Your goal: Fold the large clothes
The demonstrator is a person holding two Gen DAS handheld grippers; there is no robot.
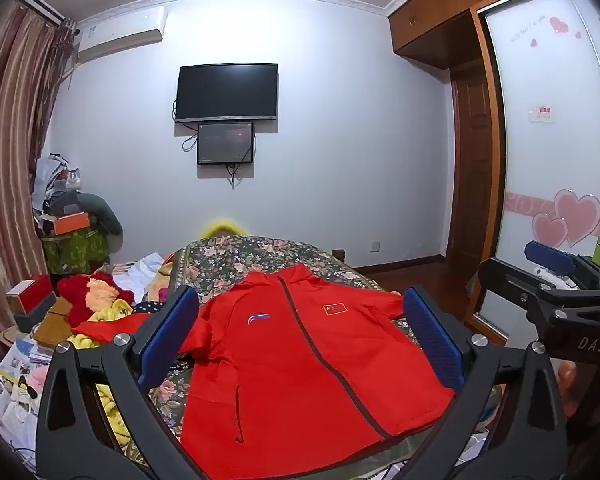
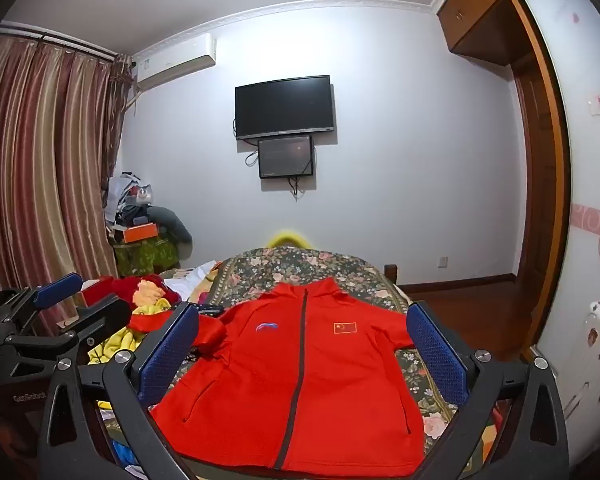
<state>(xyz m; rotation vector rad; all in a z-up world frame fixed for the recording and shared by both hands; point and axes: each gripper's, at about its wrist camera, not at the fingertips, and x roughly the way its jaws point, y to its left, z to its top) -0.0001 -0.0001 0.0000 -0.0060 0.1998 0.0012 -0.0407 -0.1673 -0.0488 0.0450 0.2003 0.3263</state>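
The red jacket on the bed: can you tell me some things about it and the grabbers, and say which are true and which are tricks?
1. The red jacket lies front up and zipped on the flowery bedspread. True.
2. The left gripper is squeezing a sleeve. False: its jaws are wide open, holding nothing.
3. The right gripper is open too. True.
4. The TV on the wall is showing a cartoon. False: its screen is dark.

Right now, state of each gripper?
Left gripper: open, holding nothing, above the red jacket.
Right gripper: open, holding nothing.
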